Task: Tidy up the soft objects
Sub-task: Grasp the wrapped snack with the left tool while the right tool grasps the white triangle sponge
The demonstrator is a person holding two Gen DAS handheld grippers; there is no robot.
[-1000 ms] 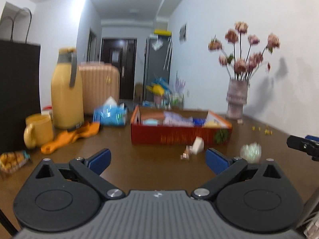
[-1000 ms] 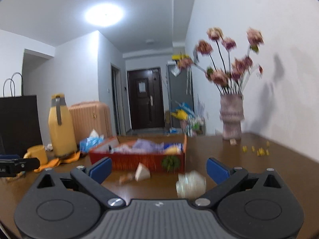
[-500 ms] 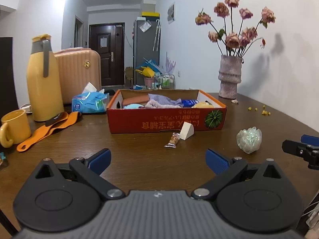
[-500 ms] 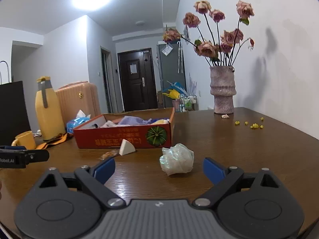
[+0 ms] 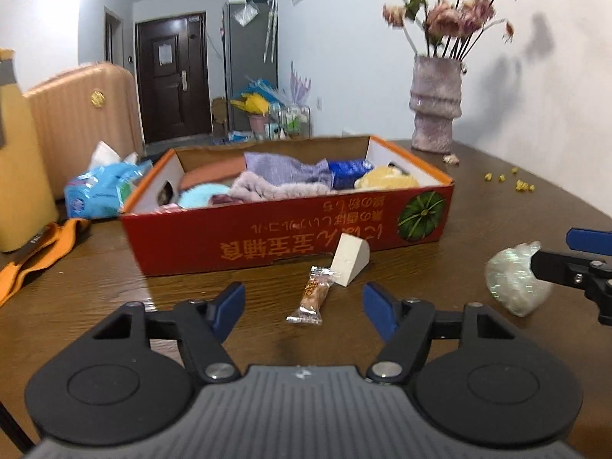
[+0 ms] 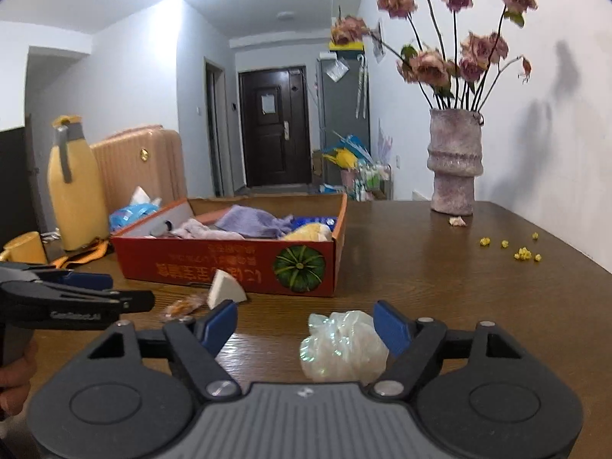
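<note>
- The left gripper [image 5: 304, 306] sits low in the frame's centre, its blue fingers [image 5: 229, 308] spread wide with nothing between them.
- Just ahead of that gap, mid-frame in the left view, a snack bar [image 5: 311, 300] in a clear wrapper lies on the table [image 5: 114, 287], its far end touching a pale wedge [image 5: 350, 258].
- The wedge stands just in front of the red box [image 5: 267, 237], which fills the middle of the left view and holds a purple cloth [image 5: 285, 170], a blue packet [image 5: 348, 172] and a yellow soft item [image 5: 386, 179].
- In the right view the right gripper [image 6: 306, 323] occupies the lower centre, fingers spread apart, not pinching anything.
- A crinkled bag [image 6: 344, 346] lies on the table between those fingers, nearer the right-hand finger [image 6: 390, 327]; whether they touch I cannot tell.
- At the left view's right edge the same bag shows partly behind the right gripper's tip.
- A vase [image 6: 455, 164] of dried roses stands at the upper right of the right view, with small yellow bits [image 6: 522, 254] scattered on the table to its lower right.
- A yellow jug [image 6: 74, 191] and mug [image 6: 25, 246] sit at the left edge of that frame.
</note>
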